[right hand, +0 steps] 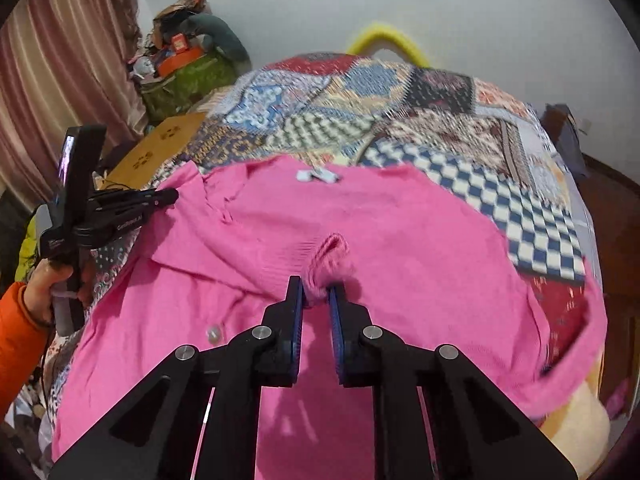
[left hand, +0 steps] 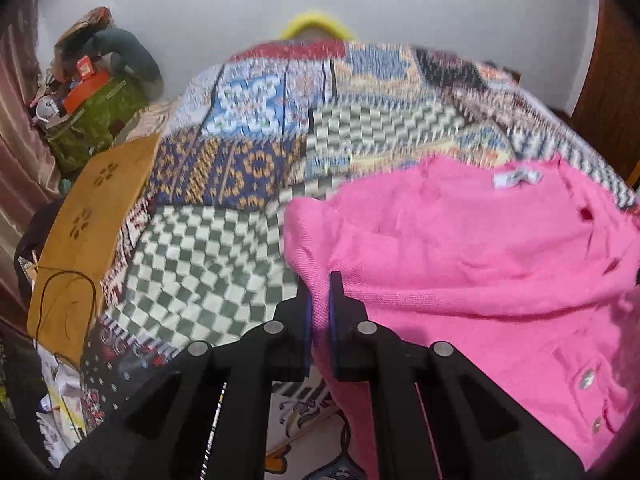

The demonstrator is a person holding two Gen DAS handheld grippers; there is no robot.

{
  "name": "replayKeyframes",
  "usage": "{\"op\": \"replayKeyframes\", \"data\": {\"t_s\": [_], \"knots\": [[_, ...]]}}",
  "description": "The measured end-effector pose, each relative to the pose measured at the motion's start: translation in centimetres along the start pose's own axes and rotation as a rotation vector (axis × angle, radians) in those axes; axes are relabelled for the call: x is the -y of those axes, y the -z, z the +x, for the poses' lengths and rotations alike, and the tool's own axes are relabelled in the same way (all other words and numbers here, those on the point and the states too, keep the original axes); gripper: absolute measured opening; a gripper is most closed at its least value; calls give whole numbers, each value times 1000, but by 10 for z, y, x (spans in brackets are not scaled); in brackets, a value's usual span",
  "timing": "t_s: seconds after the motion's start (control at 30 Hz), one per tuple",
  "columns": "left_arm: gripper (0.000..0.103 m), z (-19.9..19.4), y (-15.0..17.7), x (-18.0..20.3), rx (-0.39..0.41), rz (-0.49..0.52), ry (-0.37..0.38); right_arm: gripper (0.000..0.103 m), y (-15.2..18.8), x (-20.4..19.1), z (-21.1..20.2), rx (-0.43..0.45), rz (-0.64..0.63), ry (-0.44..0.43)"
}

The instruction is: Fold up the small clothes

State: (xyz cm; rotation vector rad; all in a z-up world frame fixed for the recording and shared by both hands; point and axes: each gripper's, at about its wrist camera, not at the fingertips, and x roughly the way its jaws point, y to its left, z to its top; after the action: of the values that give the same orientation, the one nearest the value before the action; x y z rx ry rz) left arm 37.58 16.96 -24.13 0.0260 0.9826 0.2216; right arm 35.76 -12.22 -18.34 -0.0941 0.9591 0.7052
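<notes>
A: State each gripper's condition.

B: Left gripper (left hand: 319, 280): jaws nearly together, pinching the left edge of the pink cardigan (left hand: 480, 264). Right gripper (right hand: 316, 286): jaws narrowly parted, clamped on a bunched knit fold at the garment's centre.

A: Location of the garment?

B: It lies spread on the patchwork quilt (right hand: 460, 120), front side up. In the right wrist view it fills the area from 9 to 3 o'clock; its lower hem hangs over the near bed edge at 6 o'clock.

A: Edges and free space?

B: Bare quilt extends from 10 through 2 o'clock beyond the collar. A wooden board (left hand: 96, 216) borders the bed at 9 o'clock in the left wrist view. A green bag (right hand: 188, 80) with clutter stands at 10 o'clock by the curtain (right hand: 60, 60).

A: Counts?

B: One cardigan. One neck label (right hand: 320, 176). Two buttons visible in the left wrist view, one in the right. One hand (right hand: 56, 280), holding the left gripper's handle.
</notes>
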Motion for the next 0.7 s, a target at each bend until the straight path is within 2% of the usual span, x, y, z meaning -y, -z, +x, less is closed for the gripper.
{"op": "replayKeyframes", "data": {"t_s": [0.07, 0.13, 0.23, 0.33, 0.43, 0.5, 0.57, 0.7], "knots": [[6, 7, 6, 4, -22, 17, -22, 4, 6, 3, 2, -21, 1, 22], [7, 10, 9, 3, -38, 15, -31, 4, 13, 12, 2, -35, 24, 41], [7, 6, 10, -5, -60, -31, 49, 5, 19, 22, -4, -47, 40, 49], [9, -10, 11, -8, -39, -30, 68, 5, 20, 23, -13, -45, 33, 16], [18, -31, 15, -8, -15, -27, 124, 14, 15, 16, -16, -36, 15, -11], [25, -44, 21, -4, -2, -7, 150, 29, 12, 7, -13, -31, -6, -28], [31, -55, 29, 4, 8, 34, 171, 33, 10, 0, -8, -31, -35, -36], [31, -59, 43, 32, -3, 153, 187, 34, 8, -8, 7, -48, -68, -33]]}}
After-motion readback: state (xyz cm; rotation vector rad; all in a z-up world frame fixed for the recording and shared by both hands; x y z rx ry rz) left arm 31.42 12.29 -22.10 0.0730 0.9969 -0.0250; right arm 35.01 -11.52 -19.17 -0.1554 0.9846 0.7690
